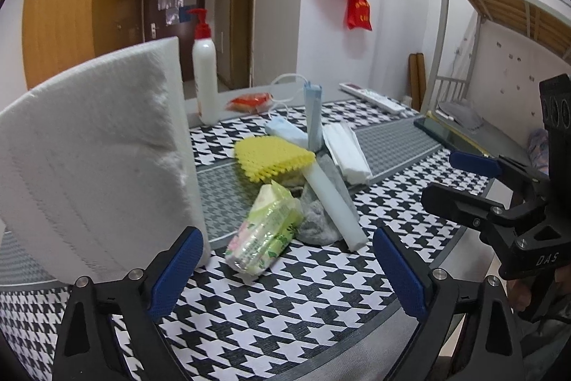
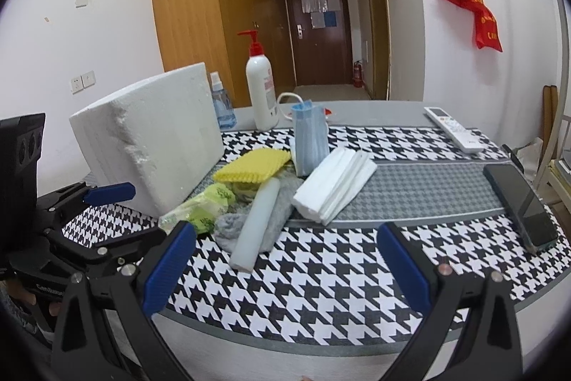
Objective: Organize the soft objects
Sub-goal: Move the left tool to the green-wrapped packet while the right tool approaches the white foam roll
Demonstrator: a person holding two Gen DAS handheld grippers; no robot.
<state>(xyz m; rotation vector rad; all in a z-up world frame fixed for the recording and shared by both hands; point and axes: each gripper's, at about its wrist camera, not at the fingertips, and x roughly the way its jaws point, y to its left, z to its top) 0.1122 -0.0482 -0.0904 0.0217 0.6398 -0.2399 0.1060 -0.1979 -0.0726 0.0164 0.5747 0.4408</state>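
Both grippers are hovering empty at the table edge, ahead of a heap of soft things.

The left gripper (image 1: 287, 268) and right gripper (image 2: 282, 268) are both standing spread wide, holding nothing. Just left of the left gripper's fingers a big white foam block (image 1: 96, 166) is standing upright; straight ahead the green tissue pack (image 1: 266, 231) is lying nearest, so I'd close gently on its middle. Beyond it are a grey cloth (image 2: 242, 227), a pale foam stick (image 2: 257, 220), a yellow sponge (image 1: 271, 158) and folded white tissues (image 2: 335, 188). The houndstooth tablecloth (image 1: 285, 309) is covering the table; a wardrobe and door are standing behind.

Dorm room: bunk bed (image 1: 499, 6), wardrobe (image 2: 200, 6)
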